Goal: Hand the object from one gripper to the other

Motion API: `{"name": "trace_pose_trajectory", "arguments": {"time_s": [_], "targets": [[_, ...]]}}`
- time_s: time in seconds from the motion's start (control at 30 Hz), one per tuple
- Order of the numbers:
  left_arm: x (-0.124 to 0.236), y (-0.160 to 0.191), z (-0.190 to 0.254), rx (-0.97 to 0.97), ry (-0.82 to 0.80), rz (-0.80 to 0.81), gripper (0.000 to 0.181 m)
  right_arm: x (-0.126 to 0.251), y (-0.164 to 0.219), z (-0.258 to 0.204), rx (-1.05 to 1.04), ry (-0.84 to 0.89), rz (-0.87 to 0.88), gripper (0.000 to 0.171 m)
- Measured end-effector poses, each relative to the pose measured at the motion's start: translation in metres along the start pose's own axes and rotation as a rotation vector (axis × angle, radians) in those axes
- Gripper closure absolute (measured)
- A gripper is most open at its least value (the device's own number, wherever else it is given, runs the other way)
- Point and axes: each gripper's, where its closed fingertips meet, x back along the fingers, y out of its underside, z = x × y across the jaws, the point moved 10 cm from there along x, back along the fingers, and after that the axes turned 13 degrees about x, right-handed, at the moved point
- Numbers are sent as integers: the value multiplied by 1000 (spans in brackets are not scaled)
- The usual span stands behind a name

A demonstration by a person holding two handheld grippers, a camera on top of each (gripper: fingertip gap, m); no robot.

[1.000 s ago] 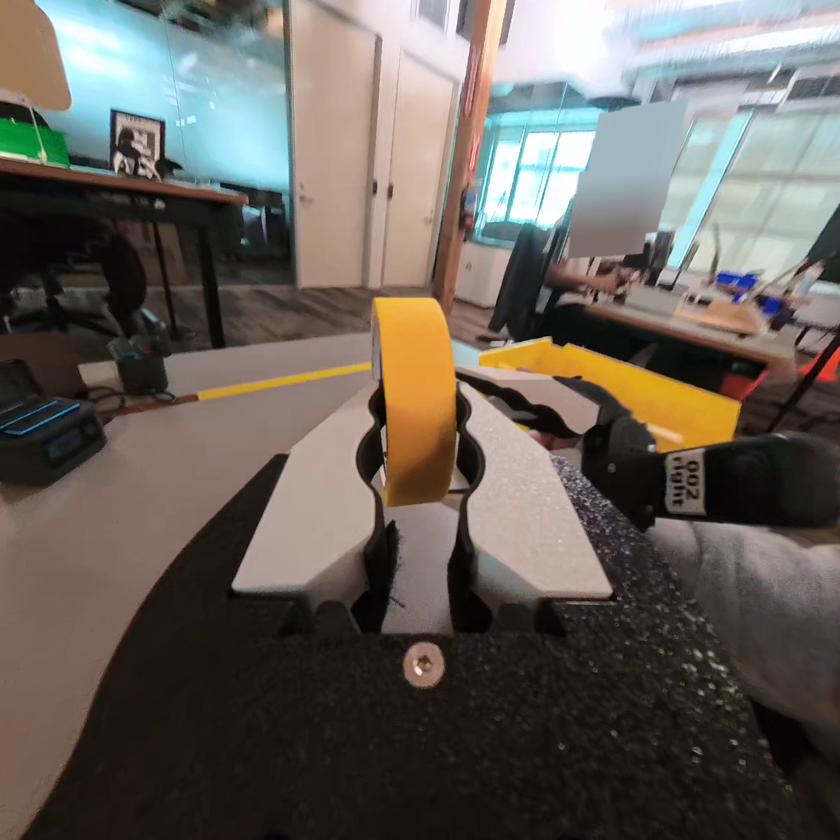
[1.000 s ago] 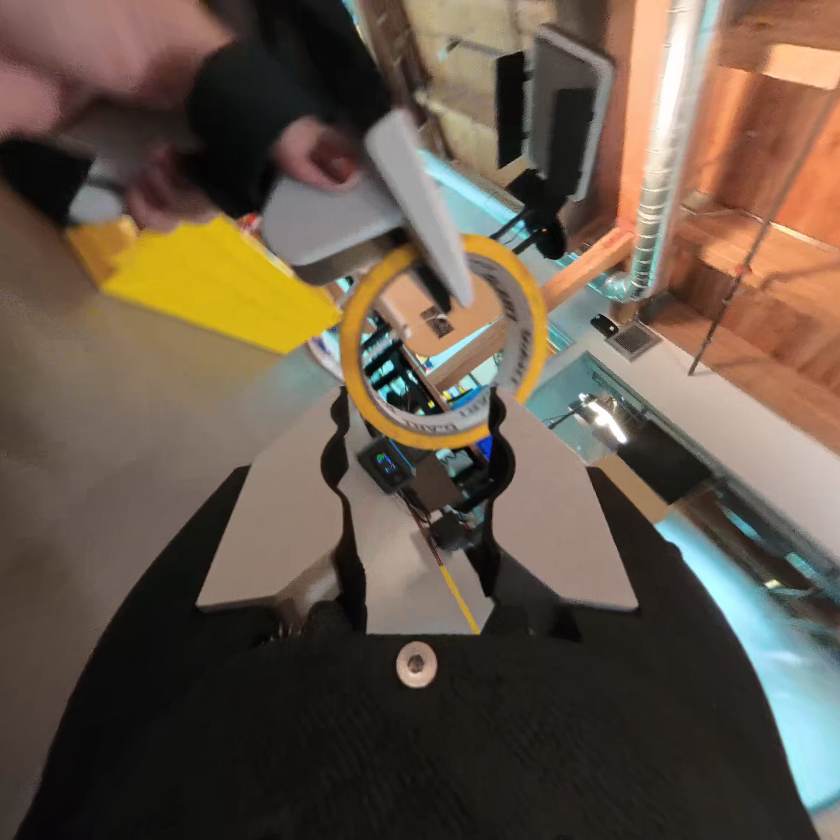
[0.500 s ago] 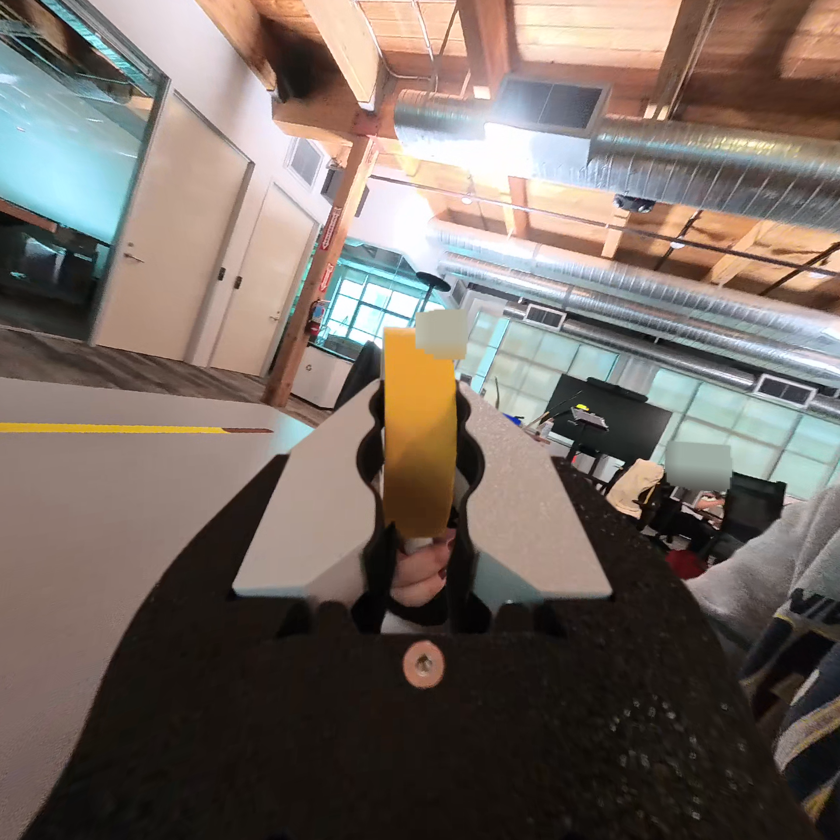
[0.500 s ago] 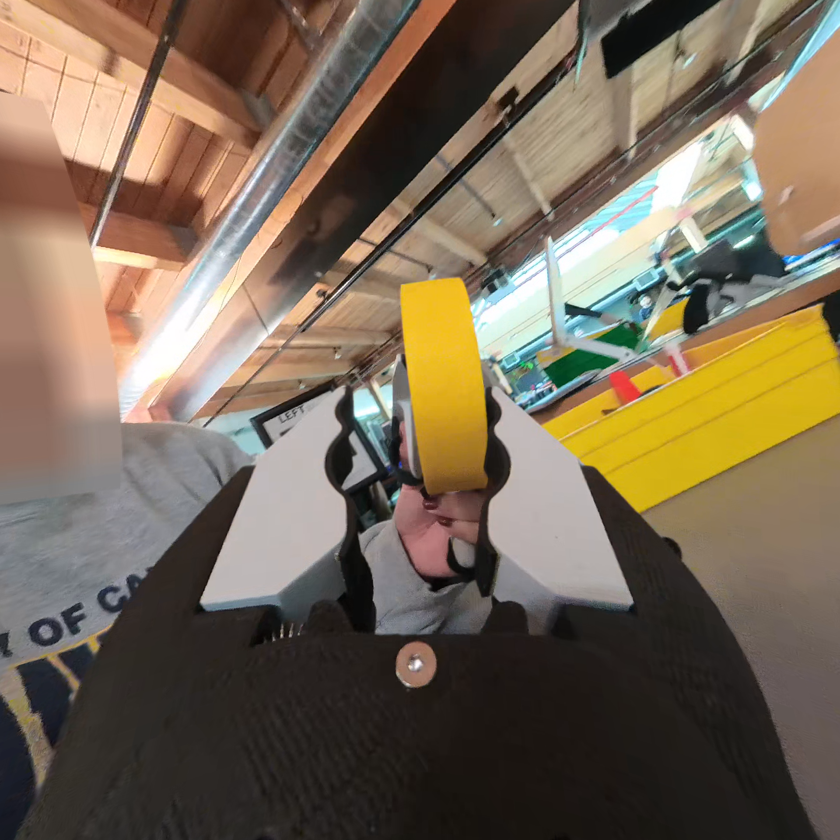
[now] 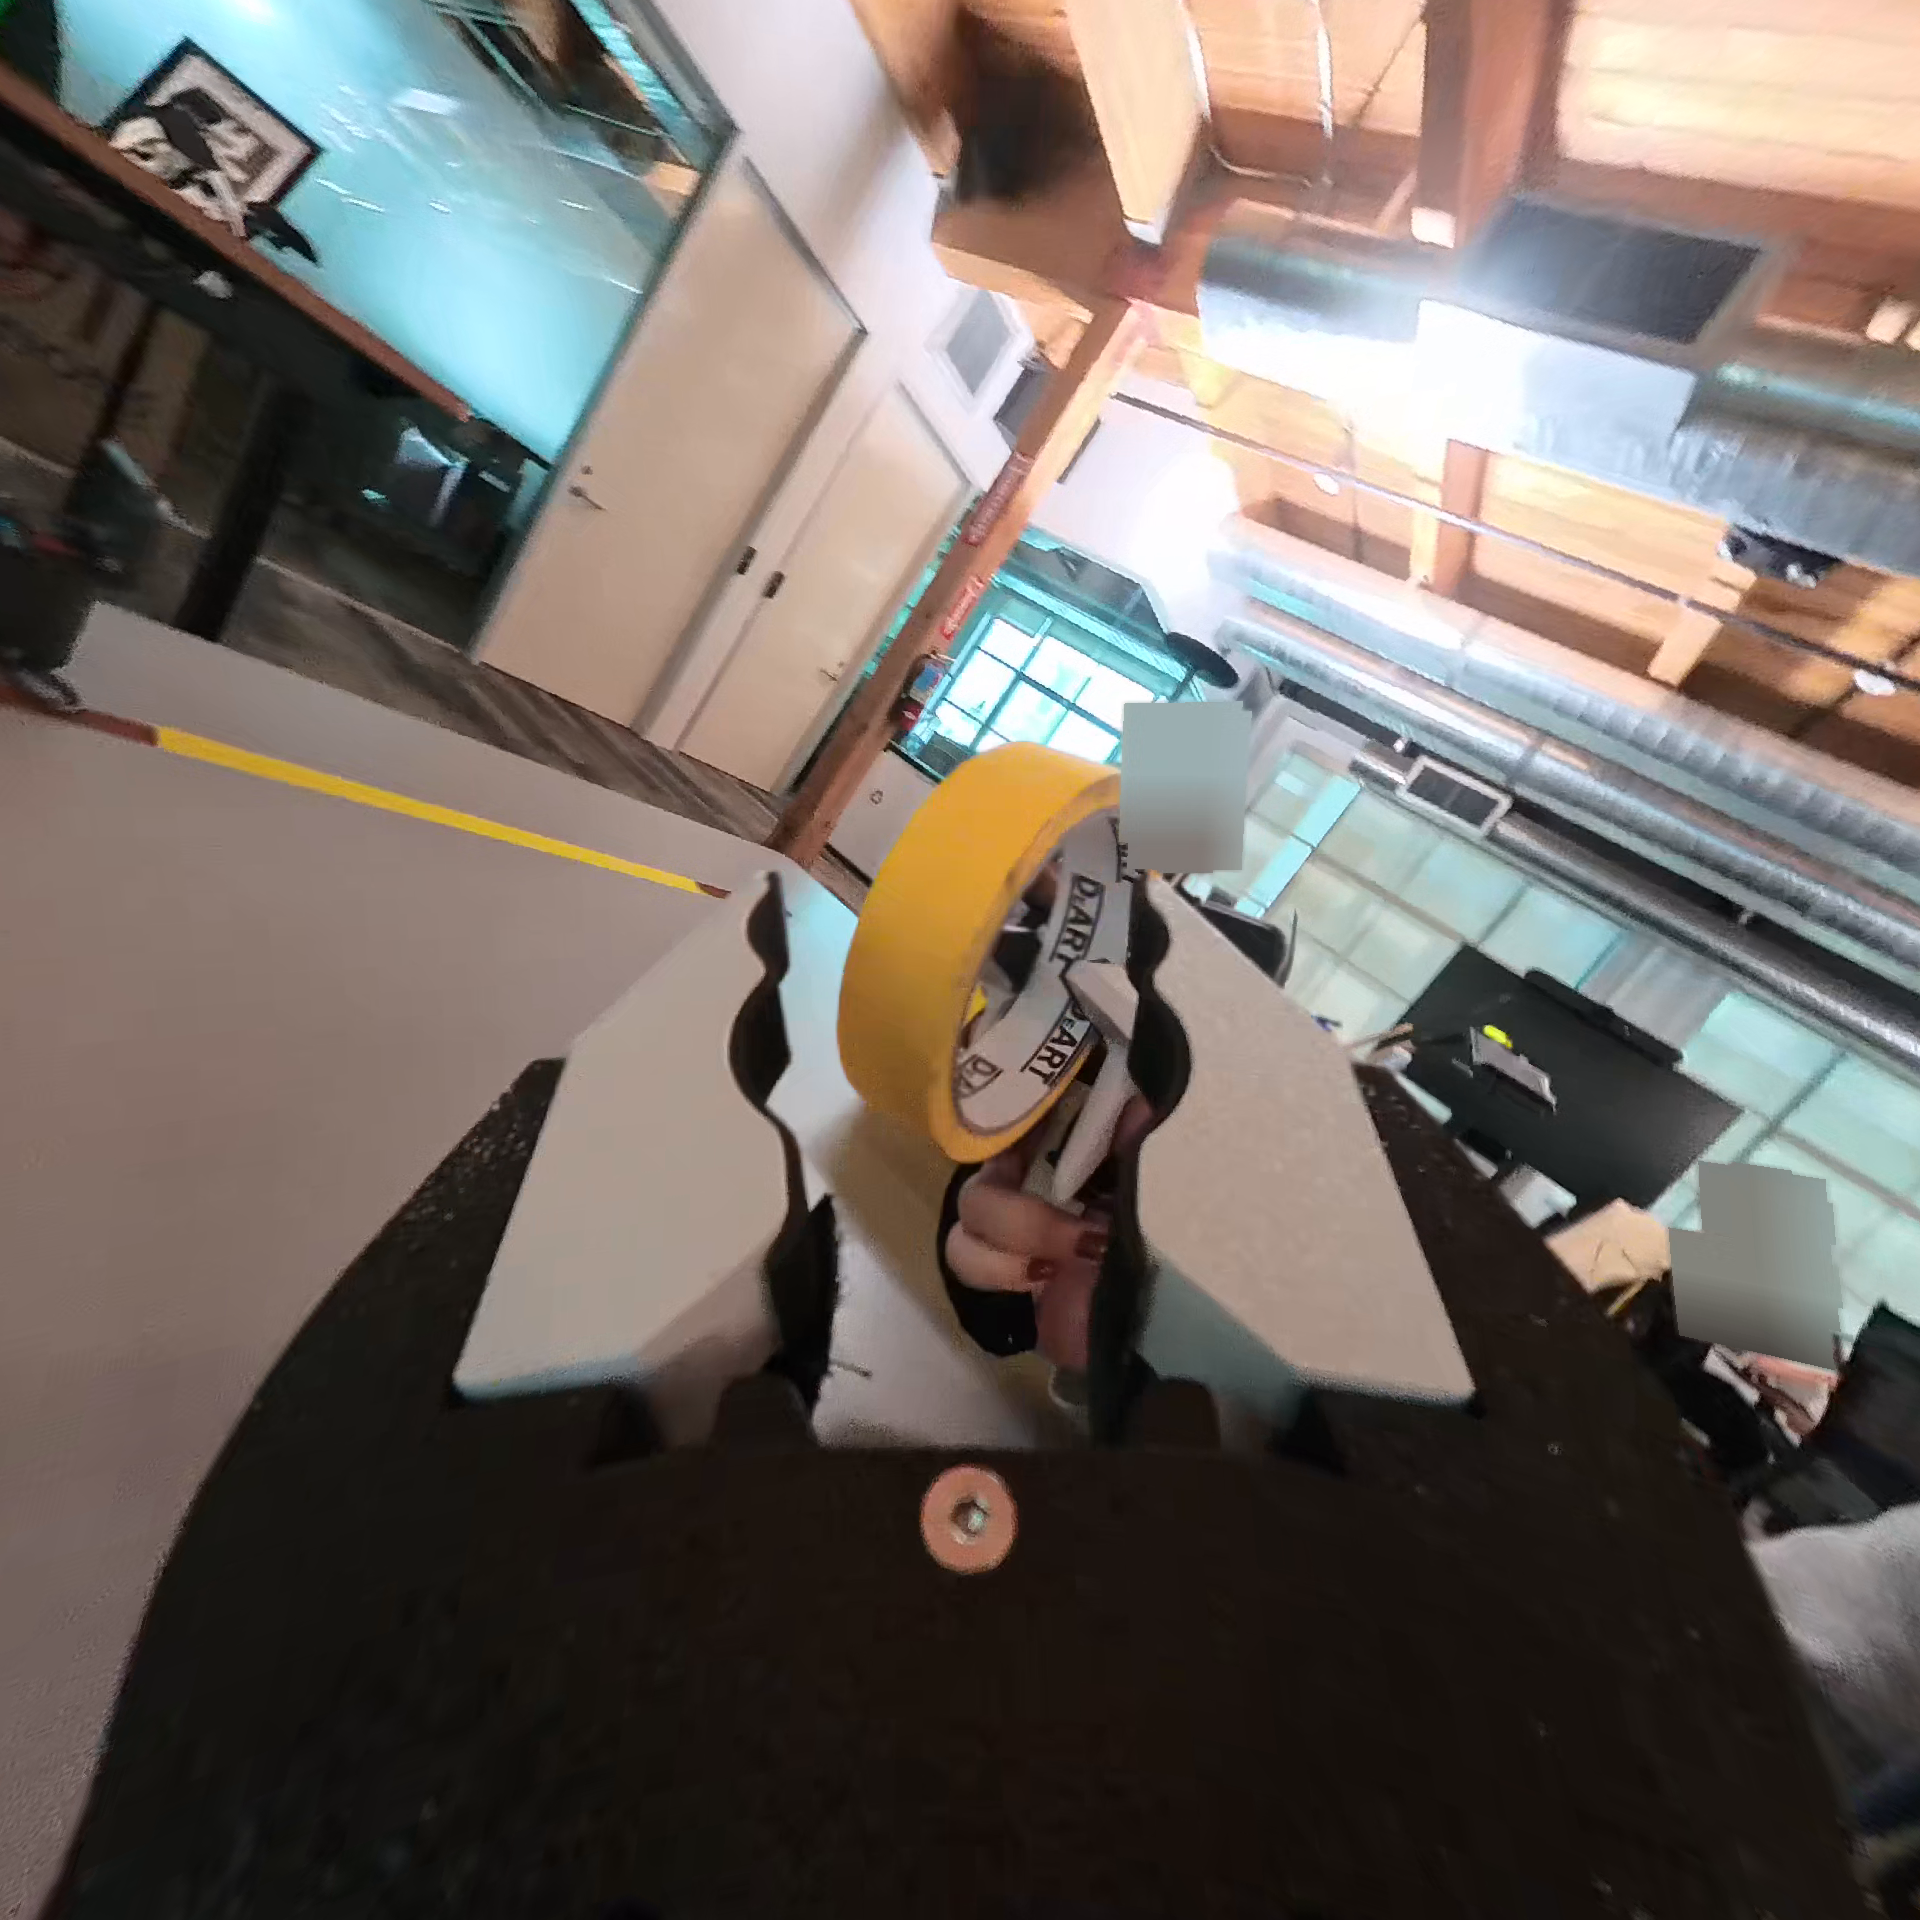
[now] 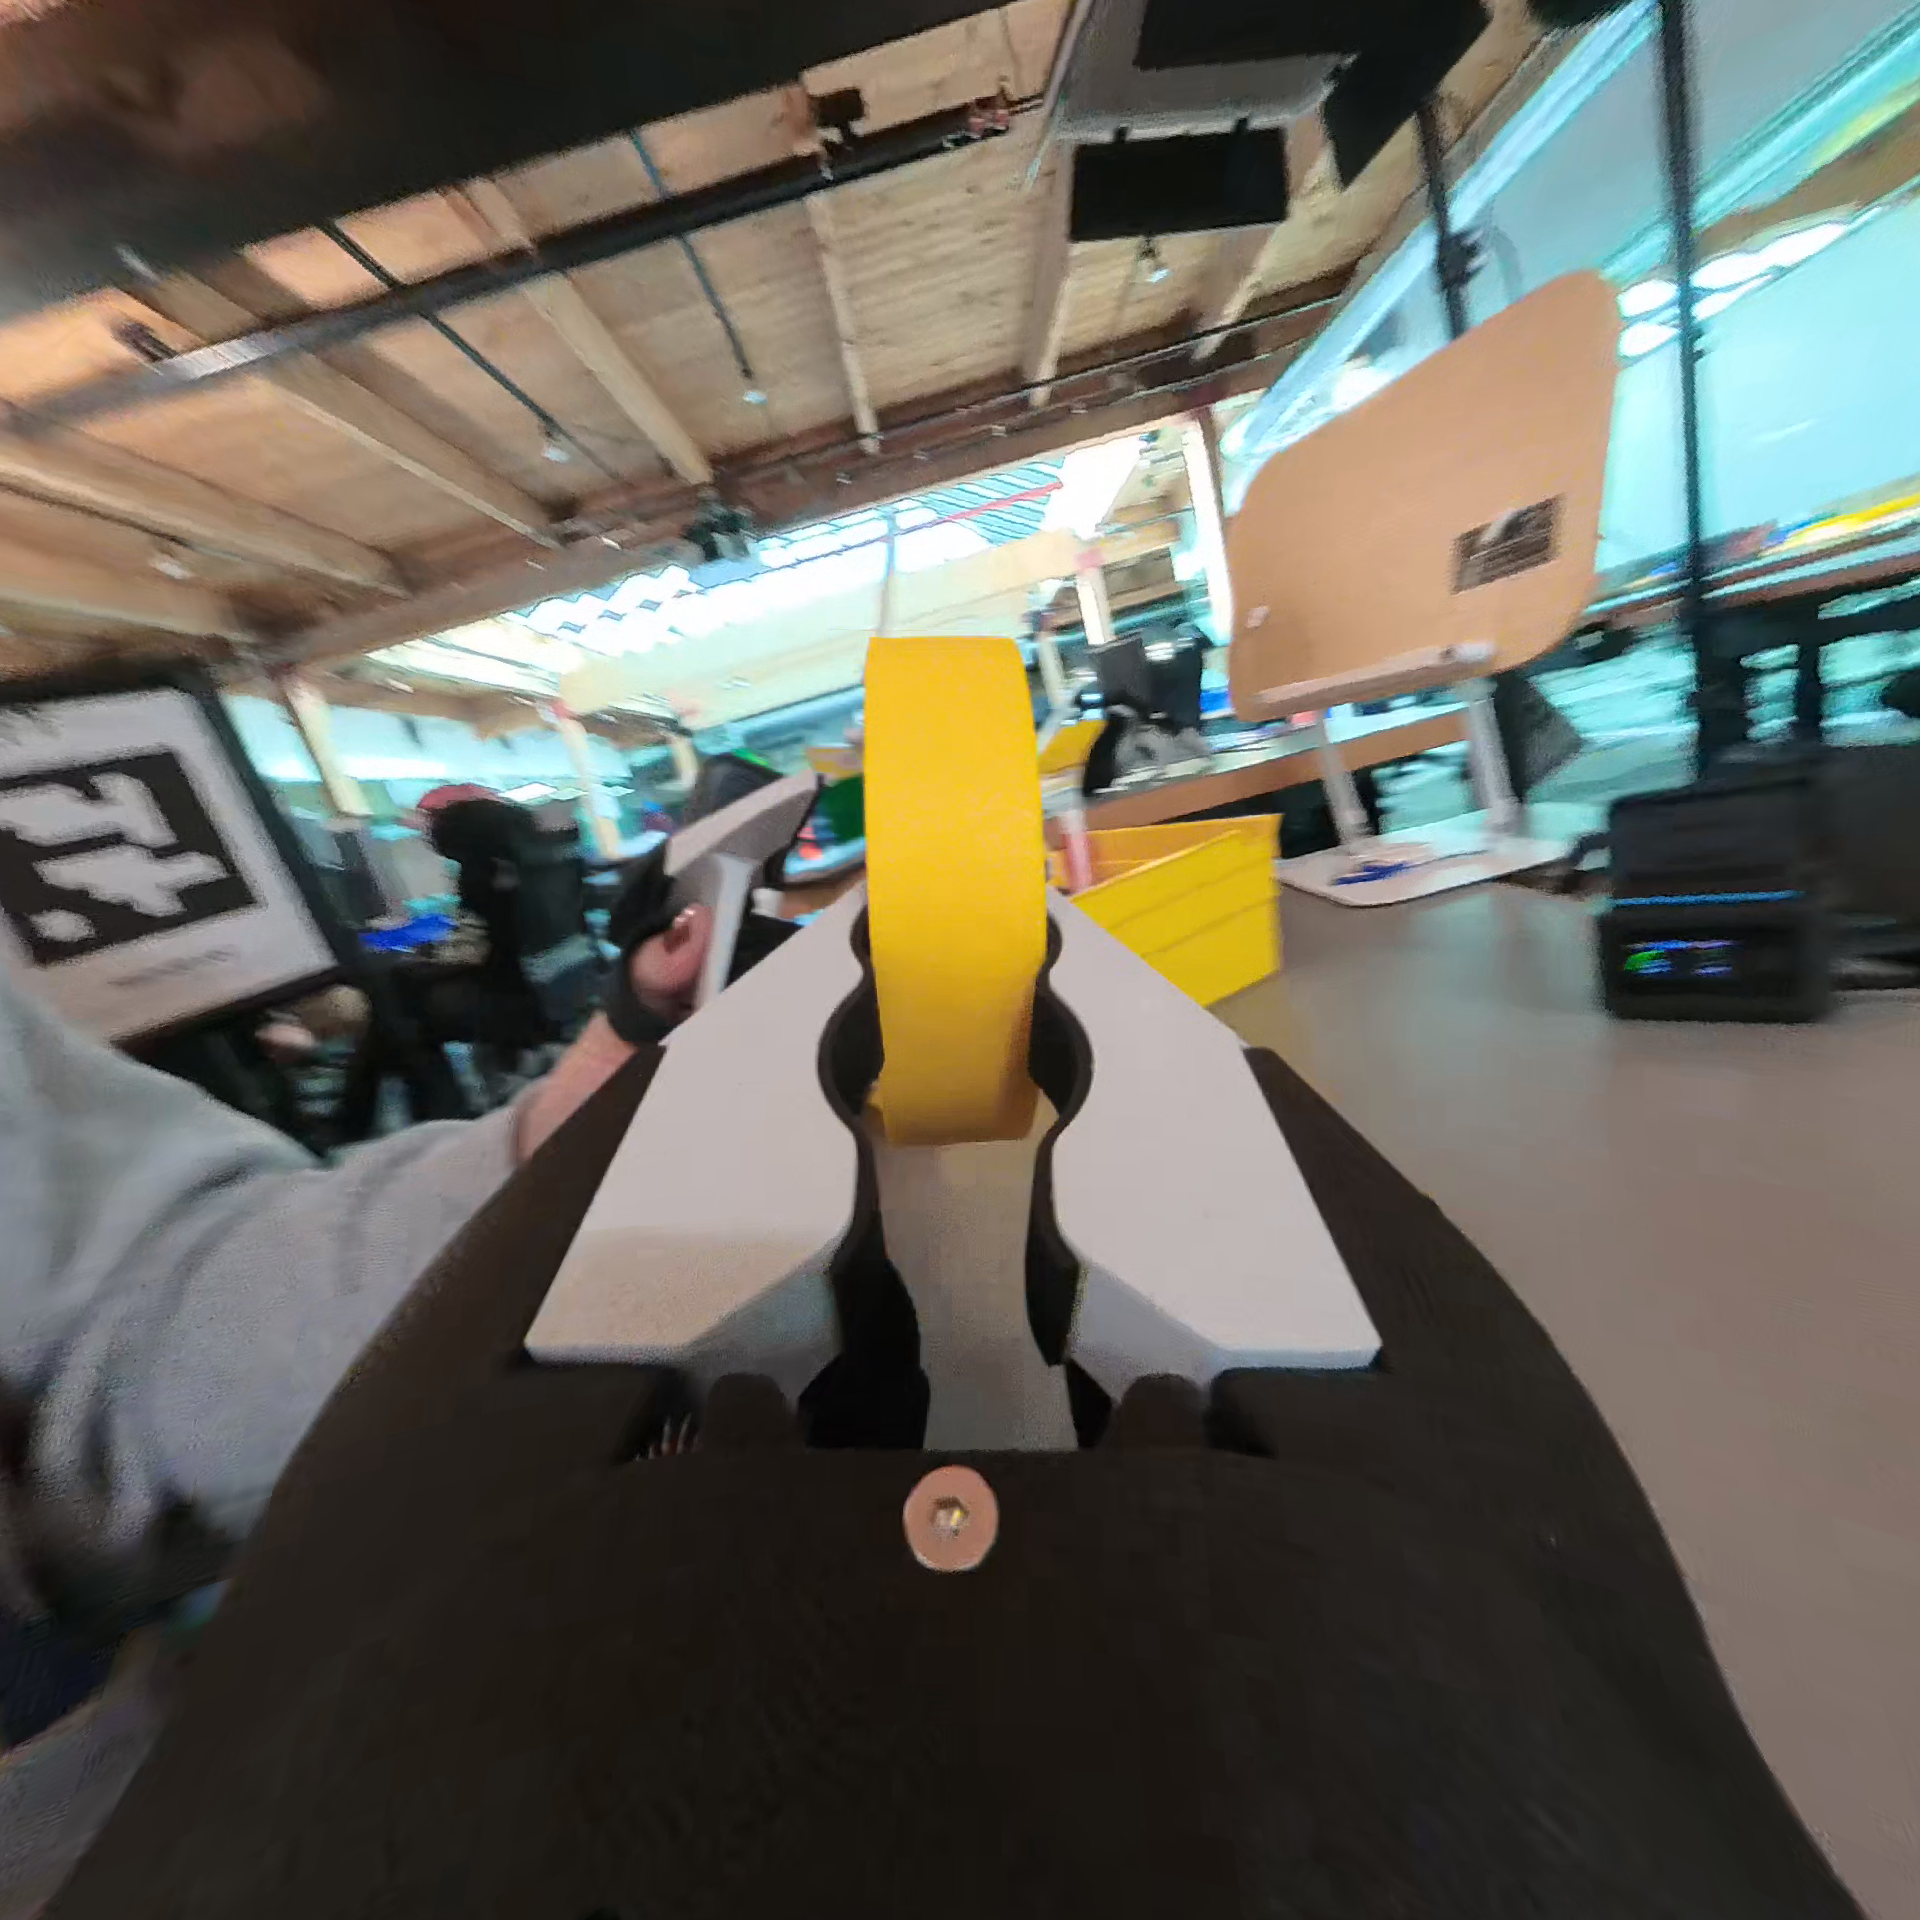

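The yellow tape roll [image 6: 951,894] stands on edge between the fingers of my right gripper [image 6: 956,935], which is shut on it. In the left wrist view the roll [image 5: 935,956] sits tilted in the wide gap of my left gripper [image 5: 956,894], which is open and not touching it. There a grey finger [image 5: 1091,1091] of the right gripper passes through the roll's core, with the person's hand [image 5: 1029,1257] behind it. The left gripper's fingers [image 6: 727,883] show farther off at the left of the right wrist view.
A grey table [image 6: 1558,1143] lies below, with a yellow line [image 5: 416,810] across it. A yellow bin [image 6: 1174,904] and a black device with a lit screen [image 6: 1714,914] stand on it. A grey sleeve [image 6: 208,1247] is at left. My hands' fingertips stand some 5 cm from each other.
My left gripper has opened and let go of the tape roll. My right gripper has shut on the roll and now holds it alone. Both views have swung round.
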Motion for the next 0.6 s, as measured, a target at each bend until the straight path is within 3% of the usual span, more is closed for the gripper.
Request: {"name": "trace_pose_trajectory", "arguments": {"time_s": [0.17,0.37,0.5,0.6], "targets": [[1,4,1,105,92,-29,128,1,-7,-11,489,239,-127,149],[-7,10,10,261,305,-69,136,-11,1,-46,1140,329,-201,149],[-7,14,6,434,462,-72,147,-10,1,-57,1384,368,-177,148],[-7,18,0,603,605,-76,156,-10,1,-62,1453,369,-166,148]]}}
